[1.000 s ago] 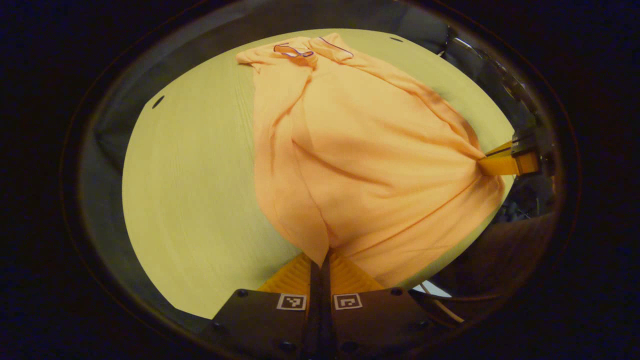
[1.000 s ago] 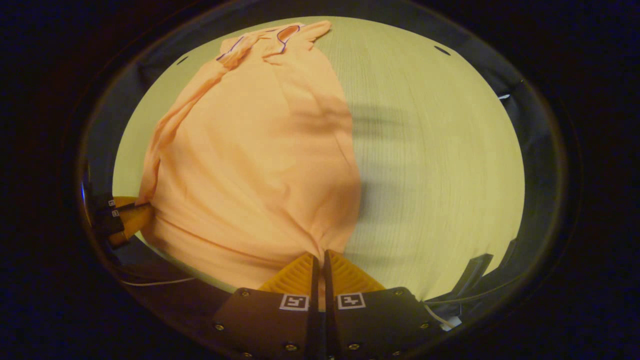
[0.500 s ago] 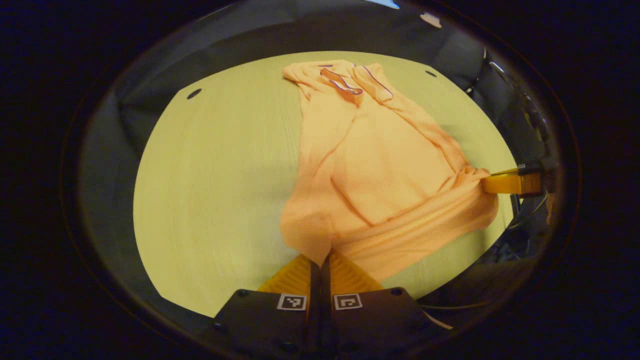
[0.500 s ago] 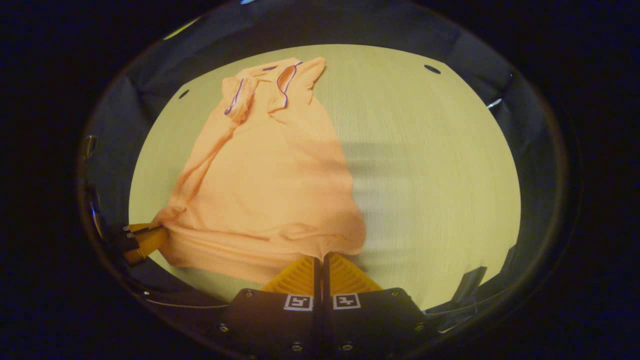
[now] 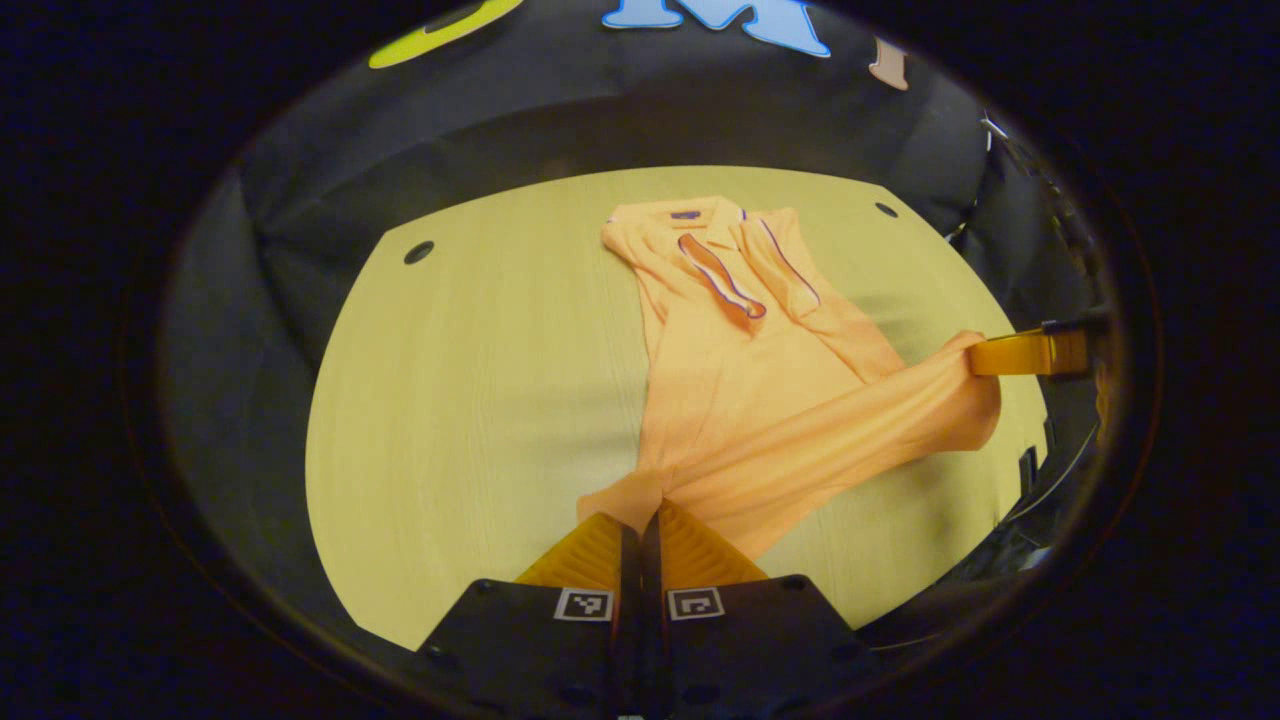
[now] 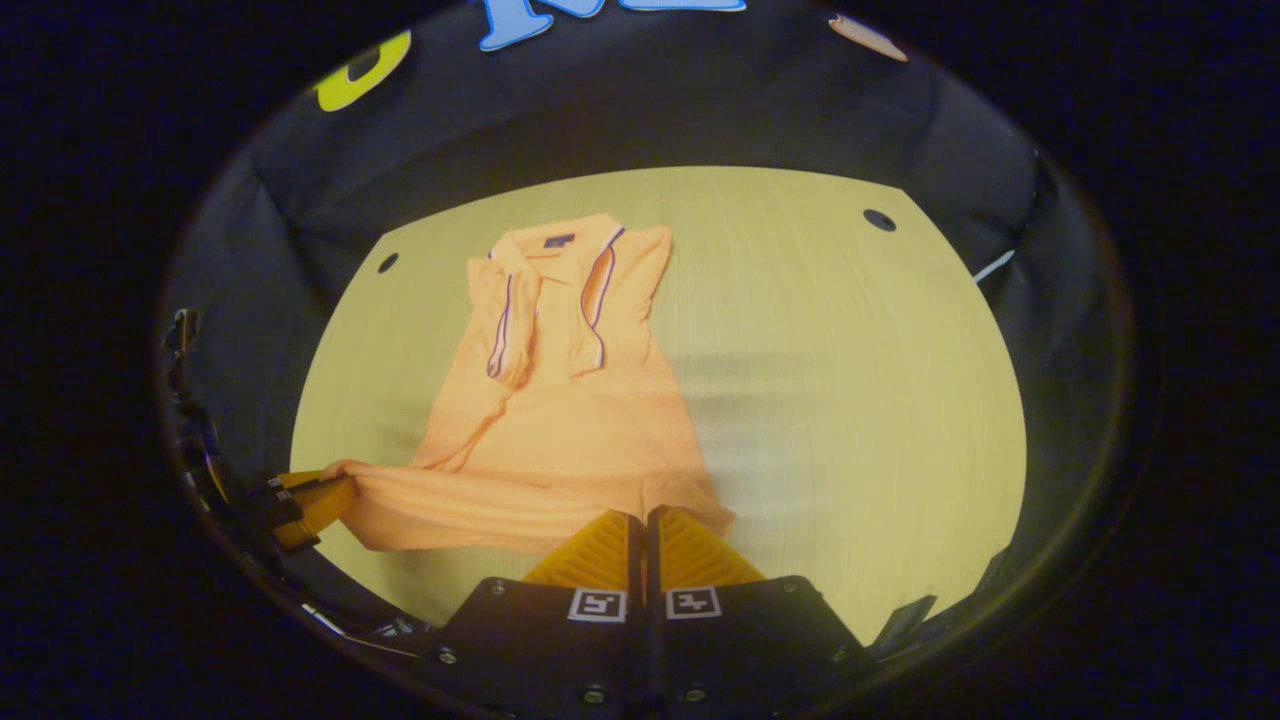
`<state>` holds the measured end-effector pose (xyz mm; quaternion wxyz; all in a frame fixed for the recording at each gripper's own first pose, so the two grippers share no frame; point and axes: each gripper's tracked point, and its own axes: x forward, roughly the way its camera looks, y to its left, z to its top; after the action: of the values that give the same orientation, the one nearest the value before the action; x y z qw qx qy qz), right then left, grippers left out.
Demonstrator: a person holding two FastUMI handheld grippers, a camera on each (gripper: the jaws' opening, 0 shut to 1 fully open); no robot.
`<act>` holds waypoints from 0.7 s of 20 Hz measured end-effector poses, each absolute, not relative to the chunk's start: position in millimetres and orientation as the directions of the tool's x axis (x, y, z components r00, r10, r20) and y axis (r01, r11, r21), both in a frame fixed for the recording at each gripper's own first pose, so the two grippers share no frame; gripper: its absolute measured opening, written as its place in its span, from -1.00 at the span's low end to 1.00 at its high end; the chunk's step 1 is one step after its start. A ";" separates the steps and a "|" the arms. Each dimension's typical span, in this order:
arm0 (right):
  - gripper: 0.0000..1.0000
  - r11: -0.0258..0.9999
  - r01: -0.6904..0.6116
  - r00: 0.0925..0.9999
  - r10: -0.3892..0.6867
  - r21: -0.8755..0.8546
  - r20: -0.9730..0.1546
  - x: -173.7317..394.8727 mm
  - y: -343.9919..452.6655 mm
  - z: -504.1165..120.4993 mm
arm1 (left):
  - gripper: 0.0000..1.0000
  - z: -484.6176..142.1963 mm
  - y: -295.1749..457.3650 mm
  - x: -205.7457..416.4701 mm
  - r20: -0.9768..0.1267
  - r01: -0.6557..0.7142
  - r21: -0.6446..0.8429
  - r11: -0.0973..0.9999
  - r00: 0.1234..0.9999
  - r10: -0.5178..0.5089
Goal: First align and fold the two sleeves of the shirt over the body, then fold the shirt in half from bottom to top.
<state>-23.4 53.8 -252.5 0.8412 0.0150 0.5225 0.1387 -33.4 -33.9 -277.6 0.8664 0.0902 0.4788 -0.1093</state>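
Left gripper view: both grippers, left gripper point(image 5: 640, 515) and right gripper point(image 6: 640, 520), pinch the shirt point(image 5: 760, 400) hem ahead; uneven pulling could skew the fold.

Left gripper point(image 5: 640, 512) low at the near hem corner of the orange collared polo shirt point(image 5: 740, 380), fingers pinched together on the fabric, right gripper point(image 6: 640, 518) level with it at the hem's other corner, fingers likewise clamped on the cloth
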 end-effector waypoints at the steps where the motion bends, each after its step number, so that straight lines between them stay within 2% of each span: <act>1: -0.99 0.961 -0.222 0.432 0.248 0.165 -0.867 -11.6 55.1 -249.1 | -0.88 -271.4 -36.1 -21.6 -0.838 0.268 0.048 0.962 0.535 -0.107; 6: -0.99 0.962 -0.230 0.507 0.249 0.148 -0.825 48.3 63.9 -224.5 | -0.88 -238.4 -39.9 50.5 -0.783 0.226 0.031 0.974 0.611 -0.118; 14: -0.99 0.966 -0.210 0.581 0.246 0.149 -0.776 137.1 80.6 -211.0 | -0.89 -224.2 -51.6 152.1 -0.728 0.211 0.038 0.977 0.675 -0.117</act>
<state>137.1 80.6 -211.0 0.8888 0.0205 0.4395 0.1282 152.1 -51.6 -224.2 0.9133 0.0596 0.3929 -0.0896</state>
